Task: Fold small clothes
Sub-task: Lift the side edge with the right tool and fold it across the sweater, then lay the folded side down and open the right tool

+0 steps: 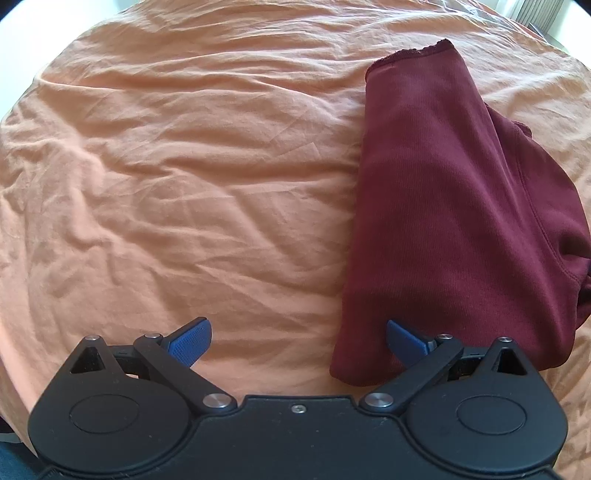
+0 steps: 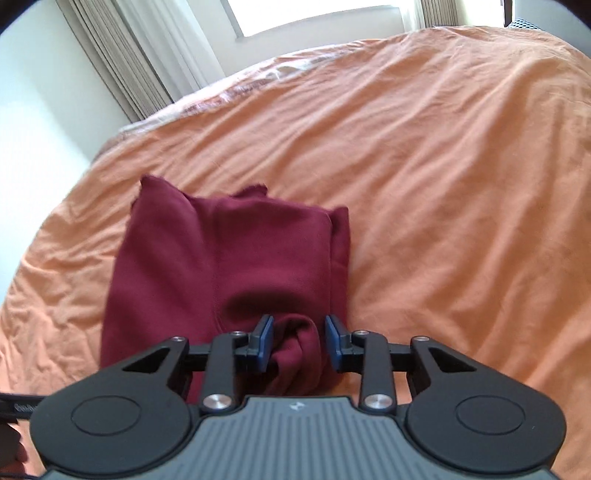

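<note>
Maroon ribbed garment (image 2: 221,258) lies folded on the orange bedsheet (image 2: 443,166), straight ahead of the right gripper (image 2: 300,341) and reaching back under it. It looks like a small knit top or underwear, can't tell which. One flap is laid over the body, a narrow strip pokes out along its right side, and two corners stick up at the far end.

Right gripper: jaws partly apart, with a bunched ridge of the cloth sitting between the blue pads (image 2: 266,338). The pads don't seem to press on it, there's a gap on each side, so this reads as a let-go right after laying a fold, not a pinch. The bunch stands up because it was gathered at that spot. It's not flat yet.

Left gripper (image 1: 299,341): jaws wide apart, nothing between them but bare sheet. Pointed steeply down at the bed. In its view the garment (image 1: 443,206) sits ahead and to the right, its near corner running past the right-hand pad (image 1: 404,338), in front of or under it, contact unclear. Likely parked there out of the way, ready to pin or catch that edge.

Judgement: fold is mostly in place, a compact rectangle. What's left is smoothing the near bunch and maybe one more fold. Risk is that soft knit drags with the pads if the right gripper pulls away low.

Curtains (image 2: 122,55) and a bright window (image 2: 314,14) sit beyond the bed's far edge.
</note>
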The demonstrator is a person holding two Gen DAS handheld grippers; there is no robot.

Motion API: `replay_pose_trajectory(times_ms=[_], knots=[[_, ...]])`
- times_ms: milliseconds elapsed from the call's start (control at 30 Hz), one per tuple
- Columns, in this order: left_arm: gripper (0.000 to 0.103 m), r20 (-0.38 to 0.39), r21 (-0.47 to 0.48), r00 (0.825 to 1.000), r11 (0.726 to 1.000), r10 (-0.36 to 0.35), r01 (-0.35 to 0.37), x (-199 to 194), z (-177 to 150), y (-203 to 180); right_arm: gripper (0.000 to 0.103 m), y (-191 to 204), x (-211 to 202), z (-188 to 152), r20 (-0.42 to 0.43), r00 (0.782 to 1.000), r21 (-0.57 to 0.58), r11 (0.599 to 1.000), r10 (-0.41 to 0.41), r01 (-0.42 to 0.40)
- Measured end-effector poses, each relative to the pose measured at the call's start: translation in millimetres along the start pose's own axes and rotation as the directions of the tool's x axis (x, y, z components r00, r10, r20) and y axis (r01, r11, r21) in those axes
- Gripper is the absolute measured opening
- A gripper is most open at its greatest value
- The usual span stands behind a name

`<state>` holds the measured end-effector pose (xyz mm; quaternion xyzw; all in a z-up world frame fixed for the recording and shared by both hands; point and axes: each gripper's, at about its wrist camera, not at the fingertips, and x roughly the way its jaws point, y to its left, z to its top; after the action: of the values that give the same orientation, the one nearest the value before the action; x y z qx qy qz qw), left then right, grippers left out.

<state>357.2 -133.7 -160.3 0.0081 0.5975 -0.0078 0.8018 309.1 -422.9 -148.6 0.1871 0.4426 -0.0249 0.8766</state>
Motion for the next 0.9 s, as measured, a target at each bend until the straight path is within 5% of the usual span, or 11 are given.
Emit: replay_pose_trajectory(times_ms=[400,567,900], knots=[[0.101,0.0,-0.001,1.0,1.0,-0.008,0.008,2,-3,1,0.068,-20,-17,-28,-0.029,0.999,-0.024,1.0,-0.019,0.019],[0.101,0.0,0.006,1.0,1.0,-0.006,0.006,1,-3,-1,0.094,-15,-32,-37,-0.026,1.0,-0.027,1.0,0.0,0.0],[0.102,0.02,0.029,0.999,0.999,-0.034,0.033,-18,-25,2,0.103,1,-48,-47,-0.043,0.998,-0.045,0.998,0.041,-0.043]])
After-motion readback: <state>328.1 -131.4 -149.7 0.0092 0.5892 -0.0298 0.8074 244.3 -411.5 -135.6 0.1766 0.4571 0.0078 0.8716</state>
